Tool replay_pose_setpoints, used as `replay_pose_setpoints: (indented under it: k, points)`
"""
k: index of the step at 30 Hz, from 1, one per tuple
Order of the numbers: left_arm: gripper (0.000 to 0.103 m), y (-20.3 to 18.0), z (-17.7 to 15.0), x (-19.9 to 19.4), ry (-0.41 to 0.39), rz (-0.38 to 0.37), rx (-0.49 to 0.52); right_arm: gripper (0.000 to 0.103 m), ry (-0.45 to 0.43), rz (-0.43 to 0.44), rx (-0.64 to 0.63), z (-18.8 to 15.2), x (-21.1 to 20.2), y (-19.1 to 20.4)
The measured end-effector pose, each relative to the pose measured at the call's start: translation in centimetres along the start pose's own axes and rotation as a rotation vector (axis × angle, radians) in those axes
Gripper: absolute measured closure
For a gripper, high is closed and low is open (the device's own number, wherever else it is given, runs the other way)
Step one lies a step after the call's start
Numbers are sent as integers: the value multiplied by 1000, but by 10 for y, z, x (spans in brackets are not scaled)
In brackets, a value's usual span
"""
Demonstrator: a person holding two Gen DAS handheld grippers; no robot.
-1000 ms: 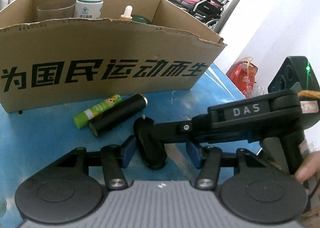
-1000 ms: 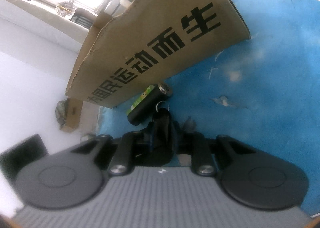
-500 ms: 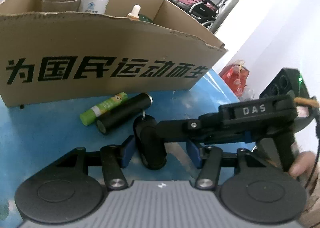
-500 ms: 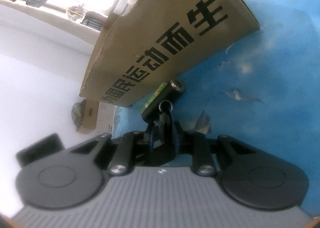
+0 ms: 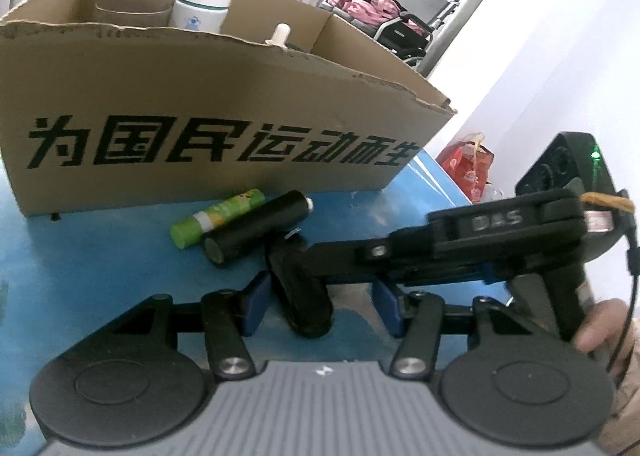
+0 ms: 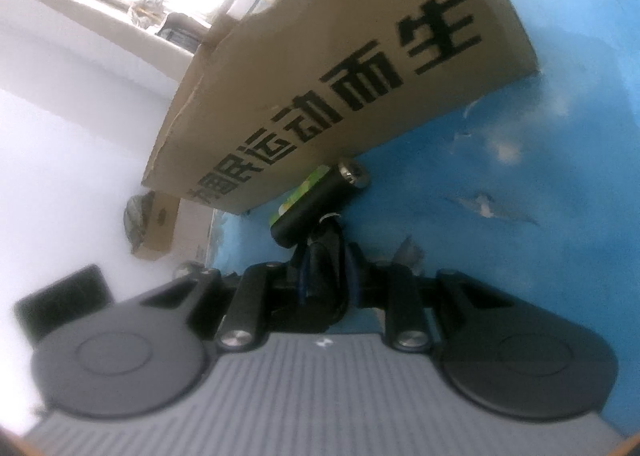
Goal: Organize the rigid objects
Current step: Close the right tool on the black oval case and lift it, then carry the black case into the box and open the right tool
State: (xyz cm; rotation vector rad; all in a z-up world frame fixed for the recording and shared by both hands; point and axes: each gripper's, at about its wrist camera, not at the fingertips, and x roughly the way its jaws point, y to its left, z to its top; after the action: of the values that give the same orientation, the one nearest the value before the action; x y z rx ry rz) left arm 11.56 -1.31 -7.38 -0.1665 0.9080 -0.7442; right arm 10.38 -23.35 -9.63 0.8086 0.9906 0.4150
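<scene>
Left to right, left wrist view. Cardboard box (image 5: 208, 128) stands on the blue bench (image 5: 80, 264), open at the top; a white-capped bottle (image 5: 202, 4) and a dropper tip (image 5: 280, 34) already stand inside, so the box is probably the collecting place.

Just before its front wall lie a green tube (image 5: 216, 216) and a black cylinder (image 5: 256, 228), side by side and touching, both flat on the bench, not yet boxed.

Left tongs (image 5: 320, 306): blue pads wide apart, gripping nothing. A black fob (image 5: 304, 296) sits in the gap between them, but I judge they only wait there.

Right tongs (image 5: 296, 260) reach in from the right and are clamped on the fob; the right wrist view shows the pads pressed on both its flanks (image 6: 324, 268). Likely held for a lift over the box wall.

Fob: matte black, stubby, rounded body, a small metal ring at its far end, close to the cylinder. Whether it is clear of the bench, cannot tell.
</scene>
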Motion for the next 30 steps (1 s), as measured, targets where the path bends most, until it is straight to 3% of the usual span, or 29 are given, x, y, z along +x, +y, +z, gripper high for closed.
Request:
replay_pose_setpoints:
  k: [3,5,17,24,30]
  points:
    - [59,6,1,-1,2,-7,-18,84,-9,52,-1,1,-4,4]
    - [72,6,1,0,19,-30,-18,85,-8,82,-11,2,-5,7]
    - [78,3,-1,1,19,7,-23,82,2,50,-27,2,2,14]
    - [81,-1,-1,-1,12,33,-18,63,19,-3,-114,-3,2,26]
    - [81,-15,3,-15,-15,53,6,62,-2,-9,-167,-7,-10,40]
